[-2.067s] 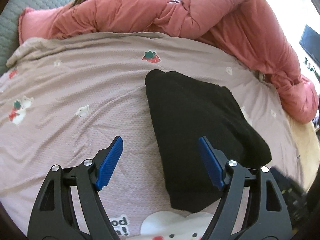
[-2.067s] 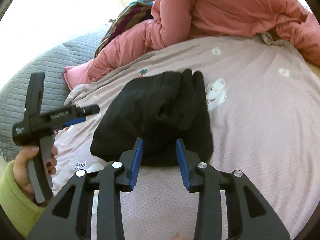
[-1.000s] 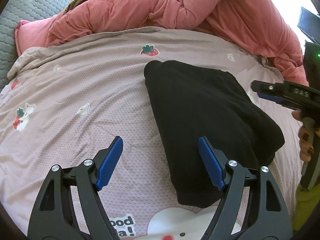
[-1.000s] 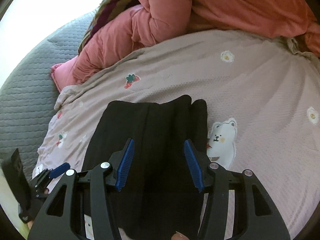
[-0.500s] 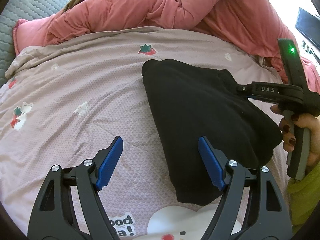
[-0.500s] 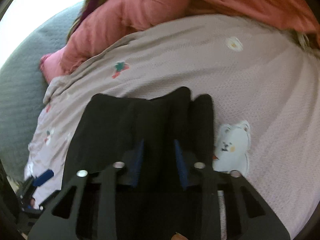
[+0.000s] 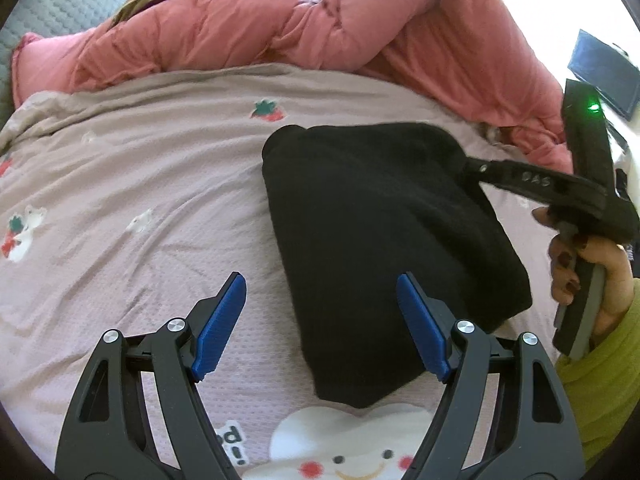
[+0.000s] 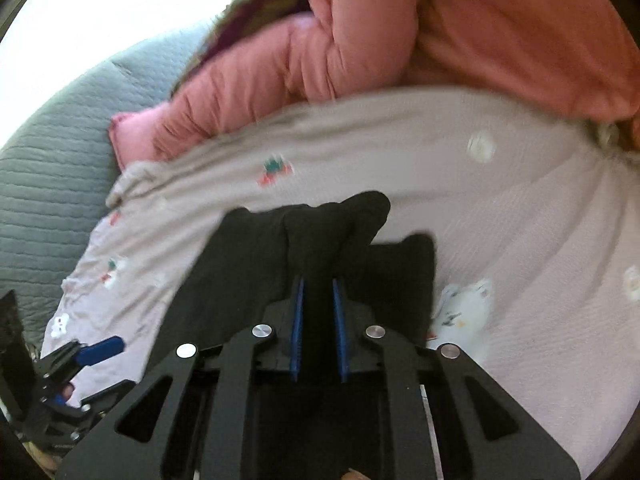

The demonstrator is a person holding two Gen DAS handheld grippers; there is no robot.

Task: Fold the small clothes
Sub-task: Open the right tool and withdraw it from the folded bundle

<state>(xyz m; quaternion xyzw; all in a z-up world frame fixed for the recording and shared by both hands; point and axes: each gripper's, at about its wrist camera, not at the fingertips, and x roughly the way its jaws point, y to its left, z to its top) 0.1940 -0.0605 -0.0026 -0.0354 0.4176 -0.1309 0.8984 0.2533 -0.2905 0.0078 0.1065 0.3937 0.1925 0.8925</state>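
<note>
garment: we see a black folded garment lying on the pinkish-grey printed bedsheet, near the middle of the bed, its long side running toward us in the left wrist view.
garment far edge: we see a bunched ridge of the black cloth lifted off the rest in the right wrist view, the rest flat on the sheet.
right gripper: we see the right gripper with its blue pads closing on that ridge, black fabric filling the gap between them and both pads pressed against it; in the left wrist view its tip meets the garment's far right corner.
right hand: we see a hand on the handle, with a yellow-green sleeve below it.
left gripper: we see the left gripper standing wide apart over the near end of the garment, nothing between its fingers; the right pad sits over the black cloth, the left pad over bare sheet. we cannot tell whether it touches anything.
background: we see a pink quilt heaped along the far side of the sheet, a grey quilted cover to the left.
blur: the right wrist view is motion-blurred, so fine detail is lost.
</note>
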